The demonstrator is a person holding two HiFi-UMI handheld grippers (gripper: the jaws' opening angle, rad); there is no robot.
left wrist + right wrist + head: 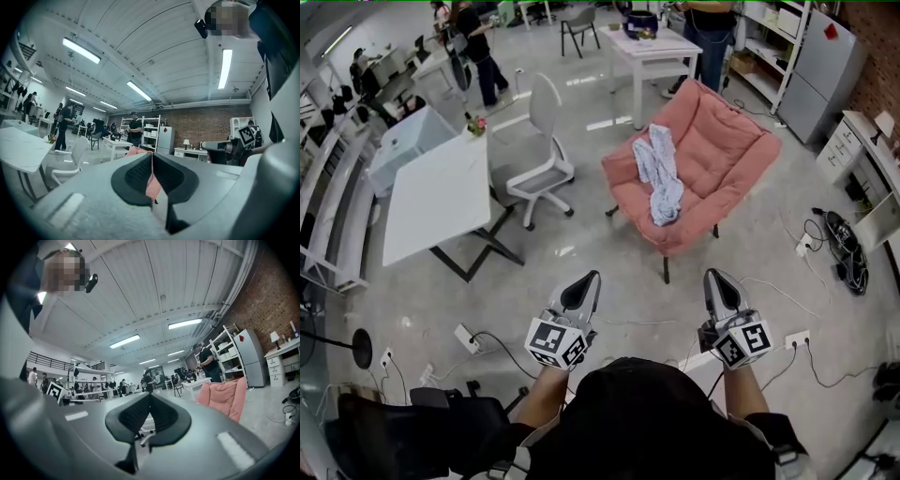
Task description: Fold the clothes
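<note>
Grey jaws on the left gripper [584, 289] and right gripper [719, 289] are pressed together on nothing, held level (probably a carrying pose before any grasp). Well ahead, the clothes [660, 176] lie crumpled on the pink chair [727, 150], unfolded.

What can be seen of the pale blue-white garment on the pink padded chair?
The pale blue-white garment looks like soft, thin cloth. It is crumpled and unfolded, bunched into a long strip. In the head view it lies down the left part of the pink padded chair, running from the backrest cushion to near the seat's front edge. Its lower end is wider and greyer. Only the chair's cushion touches it.
</note>
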